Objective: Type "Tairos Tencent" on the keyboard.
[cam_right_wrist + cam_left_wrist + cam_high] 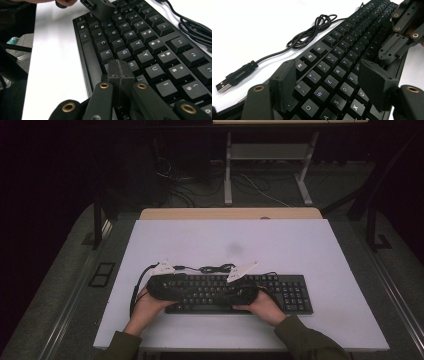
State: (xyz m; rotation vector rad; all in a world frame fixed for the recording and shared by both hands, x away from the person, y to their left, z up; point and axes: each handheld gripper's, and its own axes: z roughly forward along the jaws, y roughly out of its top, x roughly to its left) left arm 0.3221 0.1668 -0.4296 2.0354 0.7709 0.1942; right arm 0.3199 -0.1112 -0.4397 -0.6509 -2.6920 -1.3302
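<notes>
Left gripper (pixel 329 85) jaws apart over keyboard (pixel 342 62), right gripper (pixel 121 72) jaws together

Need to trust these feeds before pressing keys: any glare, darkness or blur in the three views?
High view: dim, room beyond the table nearly black. Left gripper view: table blown out white, keyboard legends readable, far keys soft. Right gripper view: shut right gripper sharp, cable slightly blurred.

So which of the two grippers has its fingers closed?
The right gripper: its fingers meet over the keyboard near H. The left gripper's stand apart.
</notes>
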